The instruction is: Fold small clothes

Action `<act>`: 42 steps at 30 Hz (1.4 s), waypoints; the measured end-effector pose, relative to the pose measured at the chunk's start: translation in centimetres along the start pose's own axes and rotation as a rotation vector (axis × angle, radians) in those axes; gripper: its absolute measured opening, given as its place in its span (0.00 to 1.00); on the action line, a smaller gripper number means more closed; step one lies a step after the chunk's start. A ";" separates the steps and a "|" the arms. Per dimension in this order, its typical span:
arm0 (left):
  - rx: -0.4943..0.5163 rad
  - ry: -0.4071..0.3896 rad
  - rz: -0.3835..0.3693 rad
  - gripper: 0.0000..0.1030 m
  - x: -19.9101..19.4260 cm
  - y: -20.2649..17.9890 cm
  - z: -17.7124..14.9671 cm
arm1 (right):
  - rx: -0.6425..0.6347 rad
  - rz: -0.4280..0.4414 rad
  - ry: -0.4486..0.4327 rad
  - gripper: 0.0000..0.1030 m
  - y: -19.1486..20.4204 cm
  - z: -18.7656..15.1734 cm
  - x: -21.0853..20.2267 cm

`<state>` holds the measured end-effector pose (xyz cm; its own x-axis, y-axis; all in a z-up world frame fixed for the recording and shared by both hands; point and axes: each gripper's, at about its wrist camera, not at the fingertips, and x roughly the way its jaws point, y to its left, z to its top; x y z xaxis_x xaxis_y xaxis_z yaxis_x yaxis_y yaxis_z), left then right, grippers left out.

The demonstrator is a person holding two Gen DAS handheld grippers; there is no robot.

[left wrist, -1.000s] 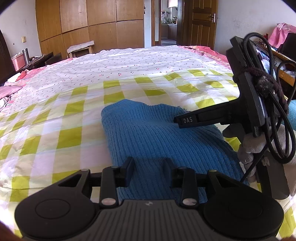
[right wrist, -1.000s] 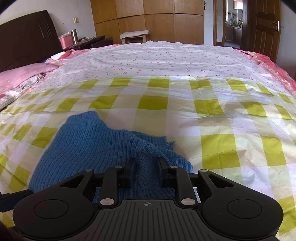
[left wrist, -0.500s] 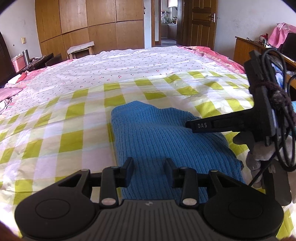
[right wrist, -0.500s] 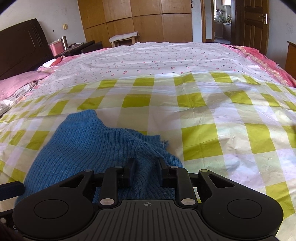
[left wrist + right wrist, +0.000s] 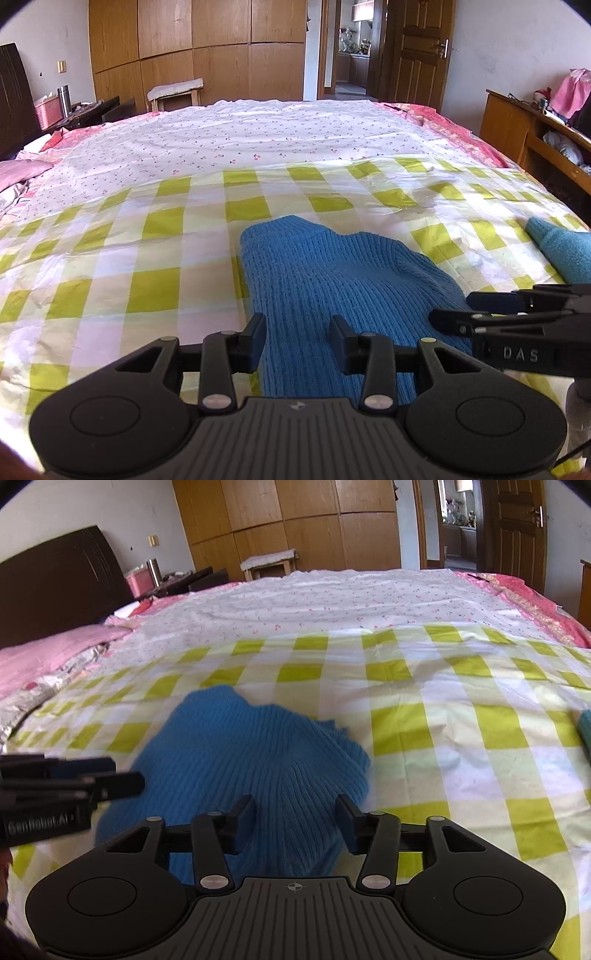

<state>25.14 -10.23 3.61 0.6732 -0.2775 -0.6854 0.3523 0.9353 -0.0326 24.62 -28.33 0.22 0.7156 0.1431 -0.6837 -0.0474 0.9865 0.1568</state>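
Note:
A blue knit sweater (image 5: 332,280) lies folded on the yellow-checked sheet (image 5: 155,277). My left gripper (image 5: 297,343) hovers over its near left part, jaws partly apart, the knit lying flat below them and not pinched. My right gripper (image 5: 295,823) is over the sweater (image 5: 251,760) at its near right part. Its jaws are opening, and the cloth lies slack under them with the pads off it. In the left wrist view the right gripper (image 5: 452,310) reaches in from the right edge. In the right wrist view the left gripper (image 5: 125,775) comes in from the left.
A teal cloth (image 5: 565,251) lies on the sheet to the right of the sweater. Beyond the checked sheet is a floral bed cover (image 5: 277,136). A wooden shelf (image 5: 517,125) stands at the bed's right, a pink pillow (image 5: 40,657) and dark headboard (image 5: 55,598) at its left.
The right gripper's jaws have widened and let go of the bunched knit. It has drawn back from over the sweater toward its right near edge. The left gripper has stayed in place.

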 end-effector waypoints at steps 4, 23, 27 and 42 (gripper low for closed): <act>0.043 0.006 0.013 0.44 0.8 -0.7 -0.2 | 0.037 0.005 0.003 0.50 -0.7 -0.2 0.2; 0.060 0.003 0.013 0.57 1.3 -0.6 -0.5 | 0.112 0.030 0.025 0.57 -2.2 -1.1 0.8; 0.057 -0.005 0.007 0.60 1.3 -0.4 -0.7 | 0.159 0.065 0.027 0.59 -2.7 -1.2 0.6; -0.066 -0.011 -0.117 0.65 1.2 3.0 -1.5 | 0.266 0.190 0.046 0.62 -4.0 -1.6 0.2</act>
<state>26.01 -7.45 1.58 0.6373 -0.3879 -0.6659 0.3861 0.9085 -0.1597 23.86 -32.10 -1.70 0.6792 0.3315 -0.6548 0.0111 0.8874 0.4608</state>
